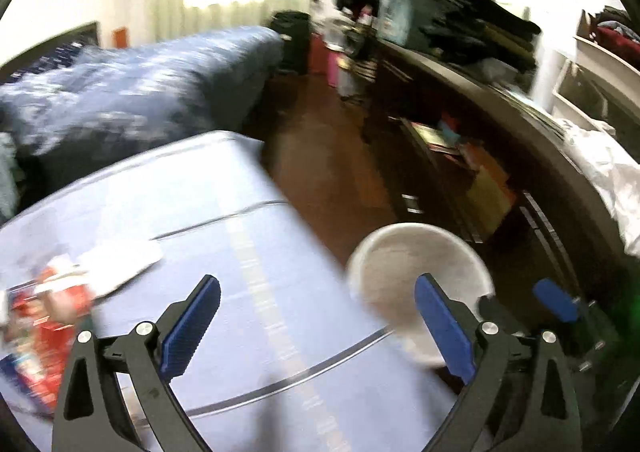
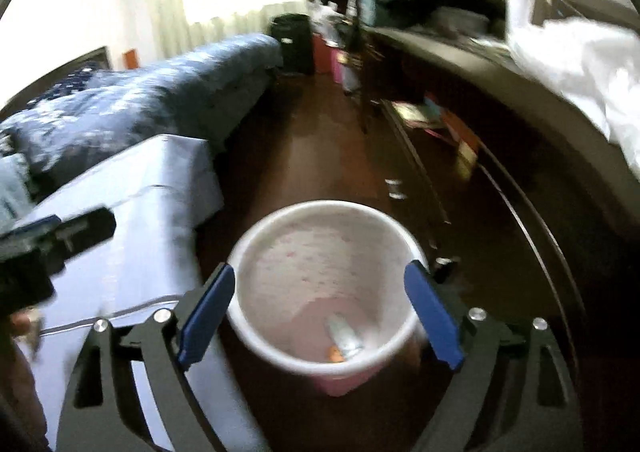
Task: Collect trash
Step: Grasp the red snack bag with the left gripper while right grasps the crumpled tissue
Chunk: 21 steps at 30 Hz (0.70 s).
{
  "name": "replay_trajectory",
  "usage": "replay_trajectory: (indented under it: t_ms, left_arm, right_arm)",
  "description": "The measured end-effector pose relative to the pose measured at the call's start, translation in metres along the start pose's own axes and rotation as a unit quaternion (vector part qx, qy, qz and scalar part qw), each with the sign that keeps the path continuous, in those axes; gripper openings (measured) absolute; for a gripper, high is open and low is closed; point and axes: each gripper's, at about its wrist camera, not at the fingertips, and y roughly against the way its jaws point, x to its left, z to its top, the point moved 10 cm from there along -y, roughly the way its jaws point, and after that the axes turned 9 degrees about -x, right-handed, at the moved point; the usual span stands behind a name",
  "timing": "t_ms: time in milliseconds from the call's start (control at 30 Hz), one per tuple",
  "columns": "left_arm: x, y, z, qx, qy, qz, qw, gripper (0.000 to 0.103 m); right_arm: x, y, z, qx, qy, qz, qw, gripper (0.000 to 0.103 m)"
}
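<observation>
— Where was the trash, and why was the bin there?

— Your bin (image 2: 326,292) stood on the dark floor (image 2: 288,148) just beside the table (image 2: 160,188), low enough to take drops from its edge. A silvery scrap and something orange (image 2: 342,342) already lay at its bottom. More litter — red wrappers (image 1: 48,312) and a white piece (image 1: 120,264) — sat on the table's far left.

— And the tools?

— Your right gripper (image 2: 320,312) hung over the bin, jaws spread, holding nothing — I'd judge a drop was done. Your left gripper (image 1: 316,328) was released too, above the table, apart from the wrappers.
</observation>
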Motion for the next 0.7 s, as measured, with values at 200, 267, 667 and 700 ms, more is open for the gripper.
replay_trajectory:
  t_ms: [200, 267, 667, 700]
  left_arm:
    - [0.109, 0.063, -0.018, -0.034, 0.045, 0.109, 0.9925, 0.099]
    - [0.139, 0.076, -0.024, -0.032, 0.05, 0.131, 0.9896, 0.099]
    - [0.237, 0.062, -0.048, 0.022, 0.102, 0.111, 0.9883, 0.099]
    - [0.237, 0.058, -0.05, 0.027, 0.099, 0.107, 0.9889, 0.099]
  right_arm:
    - [0.068, 0.026, 0.003, -0.007, 0.034, 0.062, 0.997, 0.093]
    - [0.093, 0.032, 0.004, -0.007, 0.049, 0.082, 0.995, 0.093]
    - [0.174, 0.057, -0.001, -0.009, 0.112, 0.135, 0.984, 0.093]
    - [0.178, 0.058, -0.001, -0.008, 0.115, 0.137, 0.984, 0.093]
